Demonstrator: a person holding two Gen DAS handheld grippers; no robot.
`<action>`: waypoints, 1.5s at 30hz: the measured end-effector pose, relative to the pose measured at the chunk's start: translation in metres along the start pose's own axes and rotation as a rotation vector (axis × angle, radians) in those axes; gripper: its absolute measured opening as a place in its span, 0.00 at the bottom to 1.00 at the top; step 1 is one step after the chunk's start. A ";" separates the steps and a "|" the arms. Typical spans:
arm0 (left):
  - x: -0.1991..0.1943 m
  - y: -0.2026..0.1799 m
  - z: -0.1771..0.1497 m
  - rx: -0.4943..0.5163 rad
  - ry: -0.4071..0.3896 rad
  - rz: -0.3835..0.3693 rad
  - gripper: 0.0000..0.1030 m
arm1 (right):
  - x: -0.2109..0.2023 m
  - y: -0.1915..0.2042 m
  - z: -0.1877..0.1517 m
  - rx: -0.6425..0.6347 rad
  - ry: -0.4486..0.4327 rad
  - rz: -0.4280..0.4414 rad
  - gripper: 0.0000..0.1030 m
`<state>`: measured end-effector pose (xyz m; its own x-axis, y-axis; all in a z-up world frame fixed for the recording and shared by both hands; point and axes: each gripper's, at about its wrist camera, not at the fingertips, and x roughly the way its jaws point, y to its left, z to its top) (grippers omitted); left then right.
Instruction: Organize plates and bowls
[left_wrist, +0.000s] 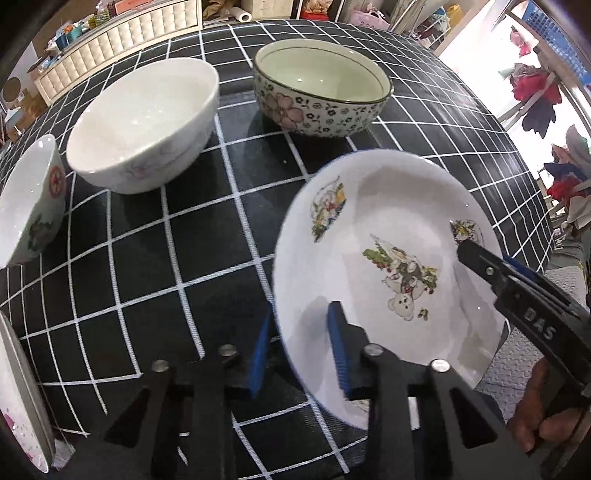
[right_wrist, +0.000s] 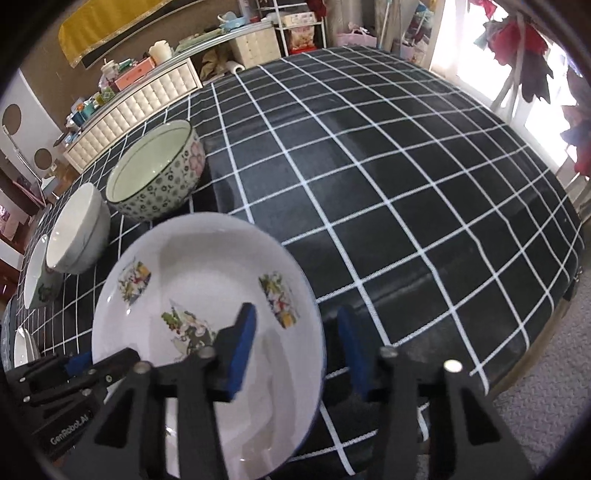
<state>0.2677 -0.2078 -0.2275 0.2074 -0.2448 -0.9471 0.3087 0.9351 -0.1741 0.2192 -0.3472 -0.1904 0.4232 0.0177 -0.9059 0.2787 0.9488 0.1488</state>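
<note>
A white plate with cartoon prints (left_wrist: 388, 258) (right_wrist: 207, 295) lies near the table's front edge. My left gripper (left_wrist: 299, 354) is open, its fingers straddling the plate's left rim. My right gripper (right_wrist: 295, 354) is open too, its fingers straddling the plate's right rim; it shows in the left wrist view (left_wrist: 480, 258). Behind stand a flower-patterned bowl (left_wrist: 321, 88) (right_wrist: 155, 177), a plain white bowl (left_wrist: 144, 122) (right_wrist: 77, 236) and a small bowl with a red star (left_wrist: 29, 199) (right_wrist: 37, 277).
The table has a black cloth with white grid lines (right_wrist: 406, 184). Another plate's edge (left_wrist: 22, 398) (right_wrist: 24, 347) shows at far left. A white cabinet (right_wrist: 136, 103) with clutter stands behind. Carpet (right_wrist: 535, 406) lies below the table's right edge.
</note>
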 end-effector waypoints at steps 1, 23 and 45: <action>0.000 -0.002 0.001 0.004 0.001 0.003 0.22 | 0.001 -0.001 0.000 -0.003 0.005 0.001 0.37; -0.038 0.022 -0.014 -0.026 -0.055 0.022 0.19 | -0.022 0.023 0.002 -0.081 -0.016 0.036 0.21; -0.159 0.140 -0.106 -0.274 -0.232 0.081 0.18 | -0.079 0.157 -0.028 -0.292 -0.089 0.182 0.19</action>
<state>0.1797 -0.0109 -0.1298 0.4358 -0.1897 -0.8798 0.0294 0.9800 -0.1967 0.2057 -0.1906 -0.1060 0.5203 0.1796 -0.8349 -0.0610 0.9830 0.1735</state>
